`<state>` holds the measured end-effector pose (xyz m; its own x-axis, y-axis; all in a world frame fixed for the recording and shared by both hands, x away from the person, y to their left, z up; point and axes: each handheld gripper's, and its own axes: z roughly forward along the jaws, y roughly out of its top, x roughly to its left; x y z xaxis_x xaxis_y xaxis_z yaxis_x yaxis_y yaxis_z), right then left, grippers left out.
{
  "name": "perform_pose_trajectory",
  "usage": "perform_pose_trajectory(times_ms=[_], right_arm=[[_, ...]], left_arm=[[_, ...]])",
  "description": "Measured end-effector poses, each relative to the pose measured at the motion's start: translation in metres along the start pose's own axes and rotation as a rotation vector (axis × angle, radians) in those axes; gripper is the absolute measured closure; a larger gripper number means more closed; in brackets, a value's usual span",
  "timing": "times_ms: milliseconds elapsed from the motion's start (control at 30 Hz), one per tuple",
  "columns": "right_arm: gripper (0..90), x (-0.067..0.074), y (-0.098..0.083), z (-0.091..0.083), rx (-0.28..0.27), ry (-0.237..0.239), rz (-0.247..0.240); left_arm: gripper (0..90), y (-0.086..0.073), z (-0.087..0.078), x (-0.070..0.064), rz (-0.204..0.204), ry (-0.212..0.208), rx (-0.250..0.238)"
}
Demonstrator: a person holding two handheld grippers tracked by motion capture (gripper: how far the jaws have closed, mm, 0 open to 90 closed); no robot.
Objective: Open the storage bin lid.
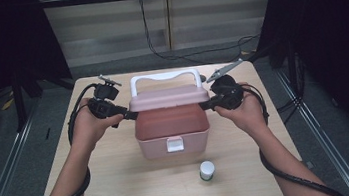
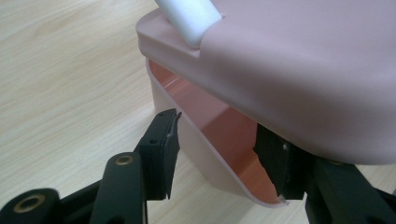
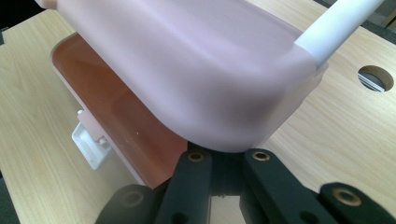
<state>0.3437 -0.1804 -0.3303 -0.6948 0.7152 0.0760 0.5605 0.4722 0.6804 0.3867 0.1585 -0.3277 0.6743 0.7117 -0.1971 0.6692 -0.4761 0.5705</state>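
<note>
A pink box (image 1: 171, 128) stands mid-table with its pink lid (image 1: 168, 97) raised over the opening, white handle (image 1: 165, 76) on top. My left gripper (image 1: 132, 115) is at the lid's left end. In the left gripper view its jaws (image 2: 219, 158) stand apart: one outside the box wall (image 2: 205, 154), the other inside under the lid (image 2: 303, 79), neither pressing. My right gripper (image 1: 206, 105) meets the lid's right end. In the right gripper view its jaws (image 3: 226, 156) are drawn together under the lid's rim (image 3: 210, 93), tips hidden by it.
A small white-capped bottle (image 1: 207, 170) stands near the table's front edge, right of centre. The box's white latch (image 1: 174, 144) faces the person. A round hole (image 3: 375, 78) is cut in the wooden tabletop beyond the box. Cables trail from both grippers along the forearms.
</note>
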Motion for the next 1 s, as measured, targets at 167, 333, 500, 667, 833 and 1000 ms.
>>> perform_pose_trajectory(times_ms=[167,333,500,667,833,1000], right_arm=[[90.0,-0.001,-0.002,0.0,0.006,-0.002,0.002],[90.0,-0.002,-0.012,0.005,0.015,0.012,0.007],[90.0,-0.001,-0.023,0.014,0.032,0.024,0.007],[90.0,0.003,-0.032,0.023,0.048,0.042,-0.007],[90.0,0.004,-0.036,0.028,0.059,0.051,-0.011],[90.0,0.006,-0.039,0.031,0.068,0.054,-0.018]], left_arm=[[49.1,0.002,-0.005,-0.001,-0.005,-0.003,-0.013],[50.5,0.006,-0.009,-0.002,0.008,0.0,-0.033],[51.2,0.012,-0.014,-0.005,0.015,0.016,-0.057],[52.0,0.017,-0.016,-0.005,-0.01,0.043,-0.08],[55.5,0.022,-0.018,-0.004,-0.023,0.052,-0.096],[57.1,0.027,-0.019,-0.002,-0.037,0.069,-0.103]])
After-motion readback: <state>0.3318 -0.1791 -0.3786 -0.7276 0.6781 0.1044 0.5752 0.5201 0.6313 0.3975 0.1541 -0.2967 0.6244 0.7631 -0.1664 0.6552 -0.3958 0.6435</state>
